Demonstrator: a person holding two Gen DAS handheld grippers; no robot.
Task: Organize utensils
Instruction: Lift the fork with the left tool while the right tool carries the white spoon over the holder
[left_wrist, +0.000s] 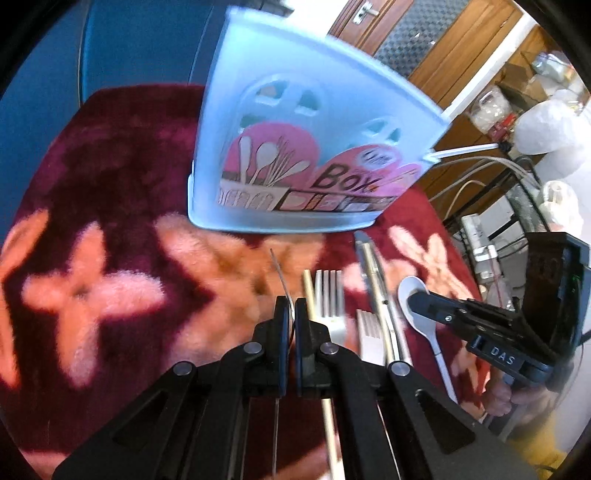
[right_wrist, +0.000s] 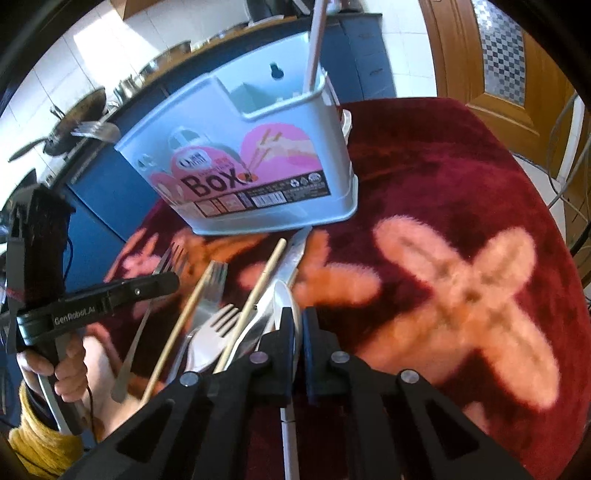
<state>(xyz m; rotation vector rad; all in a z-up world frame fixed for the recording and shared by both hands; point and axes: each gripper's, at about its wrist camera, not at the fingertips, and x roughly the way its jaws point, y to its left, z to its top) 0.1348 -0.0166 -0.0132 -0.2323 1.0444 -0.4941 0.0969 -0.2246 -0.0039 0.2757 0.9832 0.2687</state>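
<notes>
Steel fork (left_wrist: 281, 275), left view: pinched edge-on in the shut left tongs (left_wrist: 290, 306) — probably gripped for lifting; tines hard to read.
Blue box (left_wrist: 295, 155): stood just ahead of the tongs, top cut off.
White spoon (right_wrist: 284, 299), right view: clamped in the narrow right tongs (right_wrist: 298, 317) — handle mostly hidden beneath them.

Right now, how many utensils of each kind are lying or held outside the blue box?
Forks: 3
Chopsticks: 2
Knife: 1
White spoon: 1
Total: 7
</notes>
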